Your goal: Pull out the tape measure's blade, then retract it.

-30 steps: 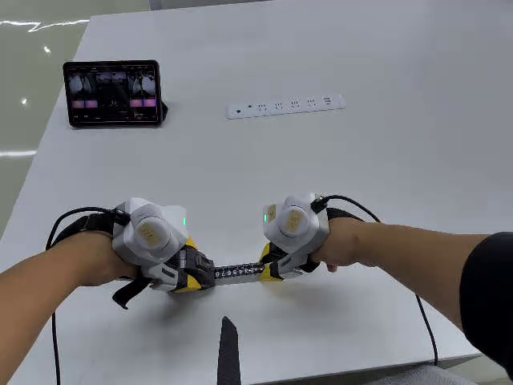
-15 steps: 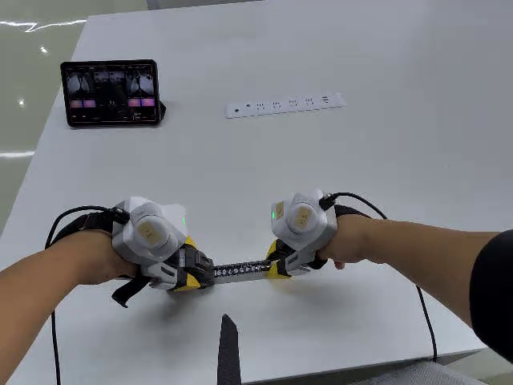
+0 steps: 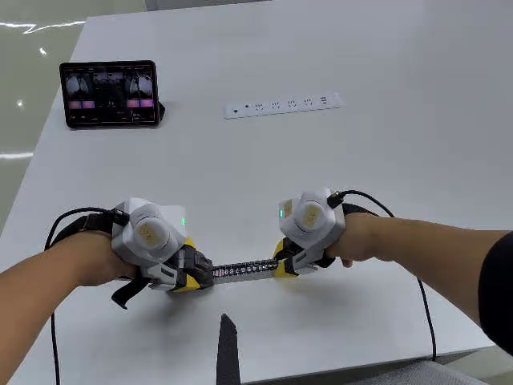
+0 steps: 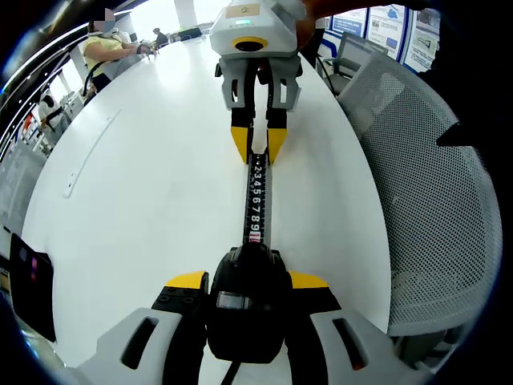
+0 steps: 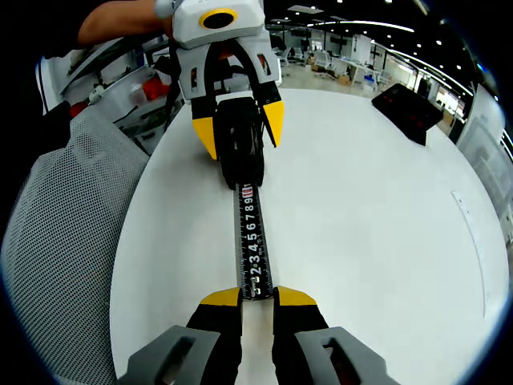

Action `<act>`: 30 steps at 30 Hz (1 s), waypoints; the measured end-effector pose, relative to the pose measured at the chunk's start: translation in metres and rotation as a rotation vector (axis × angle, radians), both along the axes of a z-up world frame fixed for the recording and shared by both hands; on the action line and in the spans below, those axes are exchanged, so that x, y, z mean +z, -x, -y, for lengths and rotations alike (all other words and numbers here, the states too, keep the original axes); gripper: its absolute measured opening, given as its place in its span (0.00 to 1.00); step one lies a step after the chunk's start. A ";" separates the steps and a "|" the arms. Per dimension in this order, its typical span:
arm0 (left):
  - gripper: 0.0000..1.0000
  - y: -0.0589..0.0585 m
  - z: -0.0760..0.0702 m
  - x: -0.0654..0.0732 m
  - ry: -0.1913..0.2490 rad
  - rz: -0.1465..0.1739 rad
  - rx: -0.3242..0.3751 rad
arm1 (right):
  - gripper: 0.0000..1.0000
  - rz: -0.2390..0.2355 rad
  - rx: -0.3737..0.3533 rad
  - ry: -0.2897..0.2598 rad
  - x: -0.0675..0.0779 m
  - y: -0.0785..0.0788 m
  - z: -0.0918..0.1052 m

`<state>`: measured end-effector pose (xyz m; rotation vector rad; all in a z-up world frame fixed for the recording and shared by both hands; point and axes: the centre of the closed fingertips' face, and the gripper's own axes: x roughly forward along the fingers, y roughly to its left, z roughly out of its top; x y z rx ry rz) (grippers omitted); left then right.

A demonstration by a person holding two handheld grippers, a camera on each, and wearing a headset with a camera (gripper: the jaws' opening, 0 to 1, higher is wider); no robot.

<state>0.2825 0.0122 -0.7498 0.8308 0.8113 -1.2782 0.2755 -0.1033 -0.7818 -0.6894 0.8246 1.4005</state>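
The black tape measure case sits between the yellow-tipped fingers of my left gripper, which is shut on it low on the white table. Its blade, printed with numbers up to about ten, runs straight across to my right gripper. That gripper is shut on the blade's end. From the right gripper view the case faces me with the blade stretched along the tabletop. In the left gripper view, the blade leads away to the right gripper.
A tablet with a lit screen stands at the far left of the table. A white power strip lies across the middle far side. Cables trail from both grippers. A mesh chair is beside the table's near edge.
My right gripper has moved to the right, away from the left one, and more of the blade has come out of the case. The left gripper has stayed put.
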 end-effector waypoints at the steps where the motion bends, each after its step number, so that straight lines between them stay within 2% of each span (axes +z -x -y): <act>1: 0.32 0.000 0.000 0.000 0.000 0.000 -0.001 | 0.10 0.000 0.001 0.001 0.000 0.000 0.001; 30: 0.32 0.000 0.001 0.000 -0.008 -0.005 -0.007 | 0.10 -0.002 -0.017 0.011 0.001 0.002 0.024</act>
